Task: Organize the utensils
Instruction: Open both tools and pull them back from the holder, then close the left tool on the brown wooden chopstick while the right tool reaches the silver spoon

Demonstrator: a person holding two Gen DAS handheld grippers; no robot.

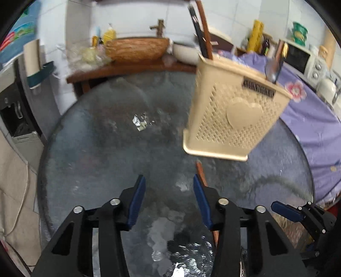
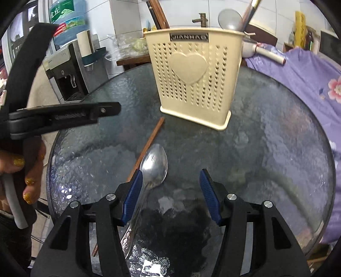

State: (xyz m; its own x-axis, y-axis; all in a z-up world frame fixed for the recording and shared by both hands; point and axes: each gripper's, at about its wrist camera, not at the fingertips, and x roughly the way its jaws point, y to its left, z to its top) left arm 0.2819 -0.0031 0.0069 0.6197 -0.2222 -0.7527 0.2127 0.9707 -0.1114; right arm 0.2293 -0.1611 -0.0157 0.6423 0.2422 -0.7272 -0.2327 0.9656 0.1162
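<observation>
both grippers are held low over a round glass table (image 2: 277, 149). left gripper (image 1: 169, 191): jaws seen parted, nothing between the blue pads, only bare glass under the gap; a brown chopstick (image 1: 200, 170) lies on the glass and passes just behind the right-hand pad, contact cannot be told. right gripper (image 2: 170, 187): jaws seen fairly wide, nothing clamped. a metal spoon (image 2: 154, 166) lies flat on the glass, bowl pointing away toward the holder, handle running back under the left-hand pad (image 2: 132, 198); the bowl sits just inside that pad, touching or not cannot be told. the same chopstick (image 2: 149, 144) is seen in the right view, lying diagonally just left of the spoon, its far tip near the base of the holder. a cream perforated utensil holder (image 2: 196, 70) with a raised heart on its front stands upright on the table beyond the spoon; a second spoon (image 2: 230, 20), chopsticks (image 2: 158, 15) and further handles stand in it. in the left view the holder (image 1: 232, 110) is blurred and appears to the right of the gap. a hand (image 2: 25, 176) gripping the left gripper's handle is seen at the left edge of the right view. behind the table: a wooden counter with a brown basin (image 1: 136, 50), a water dispenser (image 2: 70, 70), a purple flowered cloth (image 2: 315, 81) to the right.
</observation>
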